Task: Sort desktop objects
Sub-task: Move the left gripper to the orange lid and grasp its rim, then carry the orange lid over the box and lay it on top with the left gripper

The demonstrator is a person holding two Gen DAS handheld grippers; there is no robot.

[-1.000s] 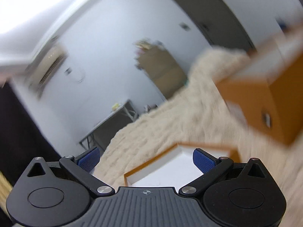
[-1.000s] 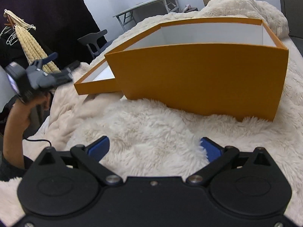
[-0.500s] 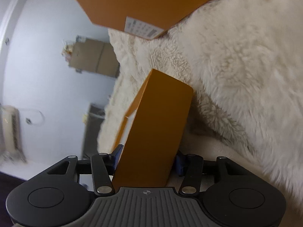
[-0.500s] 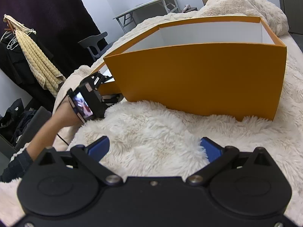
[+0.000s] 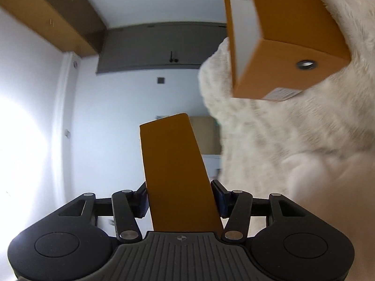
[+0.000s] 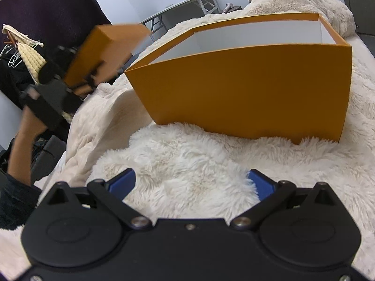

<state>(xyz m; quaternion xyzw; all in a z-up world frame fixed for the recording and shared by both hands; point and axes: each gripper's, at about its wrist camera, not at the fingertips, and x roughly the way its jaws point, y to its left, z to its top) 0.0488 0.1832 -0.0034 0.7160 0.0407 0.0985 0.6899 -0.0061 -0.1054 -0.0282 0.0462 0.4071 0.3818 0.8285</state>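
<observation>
My left gripper [image 5: 179, 194] grips one wall of the shallow orange lid [image 5: 171, 164], which stands on edge between its blue pads; the jaws are easing open slightly while the pads still touch it. In the right wrist view the lid [image 6: 103, 51] hangs in the air left of the big open orange box [image 6: 246, 93], clear of the blanket. In the left wrist view the orange box [image 5: 293, 46] sits at the upper right. My right gripper [image 6: 191, 182] is open and empty, low over the white fur in front of the box.
A fluffy white blanket [image 6: 187, 154] covers the whole surface under the box. A person's forearm [image 6: 23, 135] holds the left gripper at the left edge. A knitted towel [image 6: 30, 56] hangs behind it, and a grey table [image 6: 187, 2] stands far back.
The left gripper went from wide open to clamped on the lid's wall, rolled over, and lifted the lid off the blanket beside the box. The right gripper stayed still.
</observation>
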